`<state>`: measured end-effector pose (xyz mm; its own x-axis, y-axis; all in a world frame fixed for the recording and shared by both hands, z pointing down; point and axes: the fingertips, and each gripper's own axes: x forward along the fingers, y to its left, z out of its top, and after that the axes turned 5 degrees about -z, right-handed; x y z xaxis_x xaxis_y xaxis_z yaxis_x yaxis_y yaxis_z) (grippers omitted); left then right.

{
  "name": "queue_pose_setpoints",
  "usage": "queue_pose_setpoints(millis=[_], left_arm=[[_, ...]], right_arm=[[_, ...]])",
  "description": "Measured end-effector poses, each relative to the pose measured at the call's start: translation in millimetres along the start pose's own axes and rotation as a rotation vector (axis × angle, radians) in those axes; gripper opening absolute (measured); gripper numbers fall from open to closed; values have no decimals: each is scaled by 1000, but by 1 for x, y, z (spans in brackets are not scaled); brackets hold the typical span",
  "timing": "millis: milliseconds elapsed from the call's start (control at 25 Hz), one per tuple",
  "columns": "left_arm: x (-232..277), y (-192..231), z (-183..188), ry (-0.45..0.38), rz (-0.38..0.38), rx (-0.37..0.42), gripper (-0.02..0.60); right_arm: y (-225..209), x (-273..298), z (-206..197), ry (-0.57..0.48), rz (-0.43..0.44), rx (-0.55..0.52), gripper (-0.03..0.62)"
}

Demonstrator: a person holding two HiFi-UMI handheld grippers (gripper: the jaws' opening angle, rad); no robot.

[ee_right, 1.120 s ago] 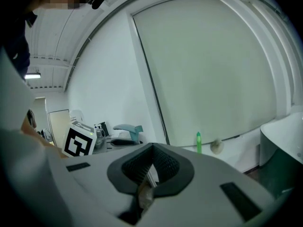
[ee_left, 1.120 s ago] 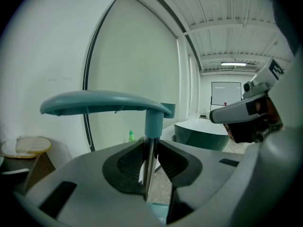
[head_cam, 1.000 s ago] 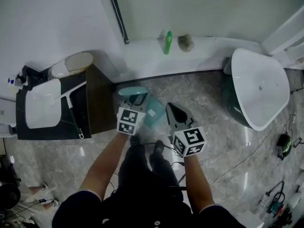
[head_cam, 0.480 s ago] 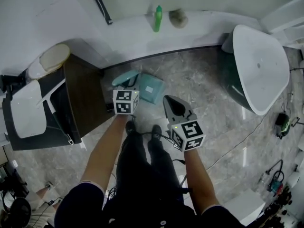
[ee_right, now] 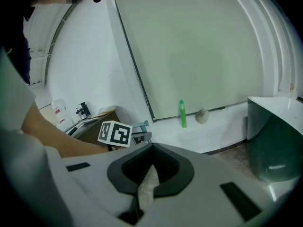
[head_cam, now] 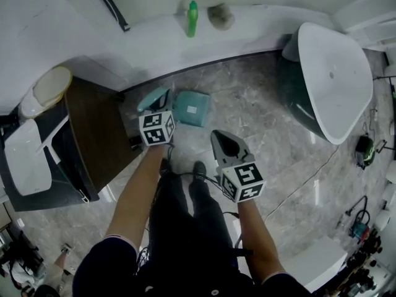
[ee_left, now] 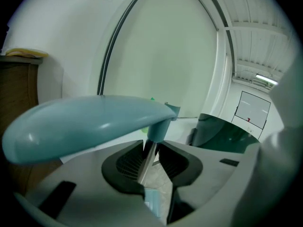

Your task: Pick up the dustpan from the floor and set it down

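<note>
Gripping the dustpan (head_cam: 190, 108) by its thin metal stem (ee_left: 147, 157), the left tongs (head_cam: 159, 111) are clamped on that rod just under the teal hand grip (ee_left: 90, 122), which arches over the jaws in the left gripper view. The teal pan lies past the tips of the left tongs, low against the grey marbled floor (head_cam: 260, 116); no view shows whether it touches the floor. The right tongs (head_cam: 220, 138) are beside the left pair, to their right and a little nearer the person. Their jaws are drawn together at the tips with nothing between them, only a sliver of floor showing through. The dustpan is ahead and to the left of the right tongs, apart from them. A dark wood cabinet (head_cam: 93, 135) stands just left of the left tongs, with a white basin (head_cam: 25, 159) on its worktop. Beyond both tongs a white ledge (head_cam: 260, 33) along the wall carries a green bottle (head_cam: 192, 18) and a grey lump (head_cam: 218, 15) next to it. A bathtub (head_cam: 328, 73), dark green outside and white inside, sits well to the right of the right tongs.
</note>
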<state>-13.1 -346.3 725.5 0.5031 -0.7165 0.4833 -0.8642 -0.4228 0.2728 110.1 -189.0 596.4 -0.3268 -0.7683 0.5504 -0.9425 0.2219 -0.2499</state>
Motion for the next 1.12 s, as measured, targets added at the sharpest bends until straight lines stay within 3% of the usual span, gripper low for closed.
queue_pose_setpoints(millis=[640, 920, 1120], left_arm=[[23, 15, 0, 55, 91, 43, 100], [25, 22, -21, 124, 121, 1, 101], [6, 9, -53, 202, 91, -20, 100]], right_arm=[[-6, 8, 3, 7, 3, 3, 6], [-8, 3, -1, 11, -6, 6, 6], [-3, -2, -3, 11, -5, 8, 6]])
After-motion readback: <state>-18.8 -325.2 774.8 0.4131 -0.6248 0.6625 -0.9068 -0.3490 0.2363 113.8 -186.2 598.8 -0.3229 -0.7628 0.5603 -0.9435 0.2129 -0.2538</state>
